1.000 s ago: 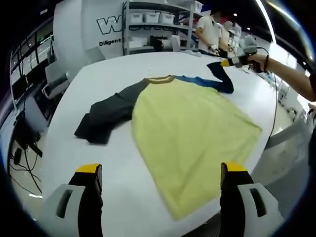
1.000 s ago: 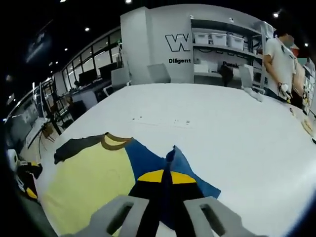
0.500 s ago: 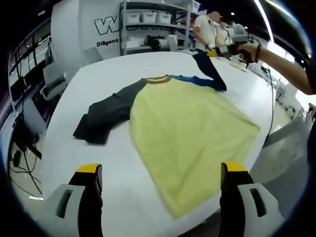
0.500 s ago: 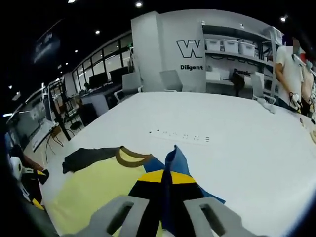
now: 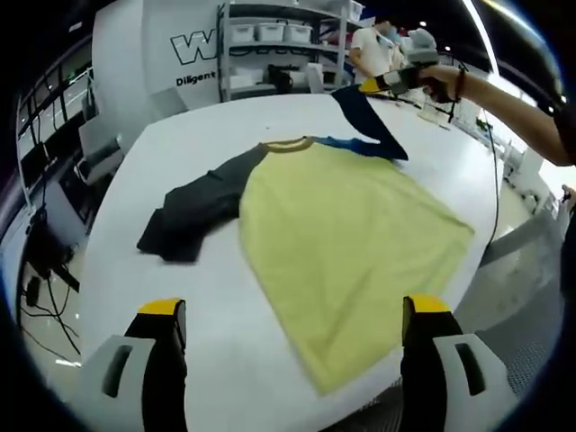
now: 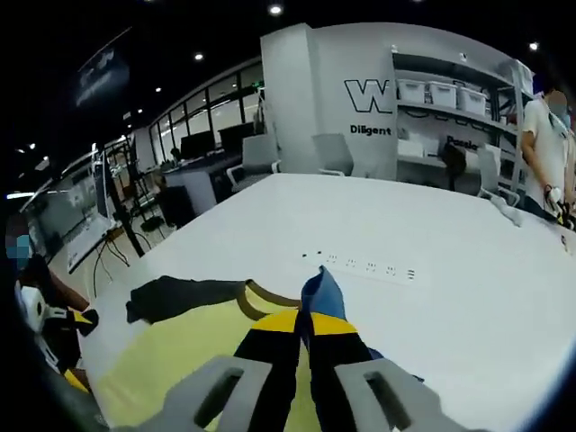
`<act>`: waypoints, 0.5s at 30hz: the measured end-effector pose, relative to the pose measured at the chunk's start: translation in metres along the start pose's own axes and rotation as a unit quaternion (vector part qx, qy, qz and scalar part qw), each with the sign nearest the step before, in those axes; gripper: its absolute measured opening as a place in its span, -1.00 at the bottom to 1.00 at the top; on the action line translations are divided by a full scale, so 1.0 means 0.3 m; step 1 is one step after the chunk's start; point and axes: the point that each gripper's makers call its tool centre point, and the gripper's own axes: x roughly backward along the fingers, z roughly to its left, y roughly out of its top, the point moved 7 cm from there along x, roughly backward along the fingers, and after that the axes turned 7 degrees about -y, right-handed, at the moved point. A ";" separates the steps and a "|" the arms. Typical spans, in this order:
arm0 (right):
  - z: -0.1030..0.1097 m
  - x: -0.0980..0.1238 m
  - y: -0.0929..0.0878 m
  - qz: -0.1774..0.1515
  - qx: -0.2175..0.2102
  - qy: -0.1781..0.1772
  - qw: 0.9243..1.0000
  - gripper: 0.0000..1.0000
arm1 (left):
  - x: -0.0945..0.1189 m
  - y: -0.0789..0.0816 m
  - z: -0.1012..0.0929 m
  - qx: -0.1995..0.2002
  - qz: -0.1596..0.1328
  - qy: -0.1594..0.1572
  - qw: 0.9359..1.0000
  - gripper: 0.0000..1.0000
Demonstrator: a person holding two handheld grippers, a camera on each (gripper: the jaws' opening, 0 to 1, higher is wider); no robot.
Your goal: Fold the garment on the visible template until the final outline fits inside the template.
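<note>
Garment: your shirt [image 5: 346,229] lies flat on the white desk [image 5: 180,135], its yellow body spread toward the near edge, one corner at the desk's rim.
Dark sleeve: the charcoal sleeve [image 5: 193,211] stretches away from the olive collar [image 5: 288,144] and ends in a crumpled bunch on the desk.
Blue sleeve: the blue sleeve [image 5: 367,121] is lifted off the desk beyond the collar, hanging from your right gripper [image 5: 382,83].
Right gripper: in the right gripper view your jaws are pressed together on the blue sleeve [image 6: 322,292], a fold of it standing up between the yellow-tipped jaws of the right gripper [image 6: 303,324]. Your hand [image 5: 441,79] holds it above the far side of the desk.
Left gripper: your left gripper [image 5: 292,328] hangs above the near edge of the desk, jaws spread wide, nothing between them; the shirt's lower hem lies in front of them.
Template: you cannot make out a template outline on the desk; a faint row of small marks [image 6: 364,265] shows on the desk beyond the collar.
Background: shelves with white bins [image 5: 270,31]; a person [image 6: 549,144] stands at the far side.
</note>
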 end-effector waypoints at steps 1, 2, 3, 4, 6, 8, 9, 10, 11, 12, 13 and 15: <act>0.014 -0.009 0.007 -0.002 0.005 0.004 1.000 -1.00 | 0.000 0.002 0.001 -0.001 0.000 0.000 1.000 0.98; 0.024 -0.013 0.010 -0.002 0.006 0.006 1.000 -1.00 | 0.001 0.002 0.002 -0.001 -0.001 0.001 1.000 0.98; 0.030 -0.015 0.012 -0.002 0.006 0.007 1.000 -1.00 | 0.001 0.004 0.004 -0.001 -0.002 0.002 1.000 0.98; 0.041 -0.017 0.015 -0.004 0.006 0.011 1.000 -1.00 | 0.001 0.004 0.004 -0.001 -0.002 0.002 1.000 0.98; 0.071 -0.034 0.023 -0.005 0.005 0.019 1.000 -1.00 | 0.002 0.007 0.006 -0.001 -0.004 0.003 1.000 0.98; 0.092 -0.048 0.026 -0.003 0.006 0.025 1.000 -1.00 | 0.004 0.009 0.005 -0.003 -0.006 0.003 1.000 0.98; 0.101 -0.053 0.027 -0.003 0.008 0.028 1.000 -1.00 | 0.005 0.010 0.005 -0.004 -0.006 0.004 1.000 0.98; 0.116 -0.057 0.028 -0.003 0.007 0.031 0.999 -1.00 | 0.006 0.010 0.006 -0.004 -0.007 0.004 1.000 0.98; 0.130 -0.061 0.029 -0.004 0.007 0.034 0.999 -1.00 | 0.007 0.011 0.006 -0.005 -0.008 0.005 1.000 0.98; 0.149 -0.066 0.032 -0.005 0.008 0.039 0.999 -1.00 | 0.007 0.011 0.007 -0.005 -0.008 0.005 1.000 0.98; 0.156 -0.068 0.033 -0.006 0.009 0.040 0.999 -1.00 | 0.007 0.010 0.007 -0.005 -0.008 0.005 1.000 0.98; 0.190 -0.080 0.034 -0.007 0.018 0.044 0.999 -1.00 | 0.007 0.009 0.009 -0.005 -0.007 0.006 1.000 0.98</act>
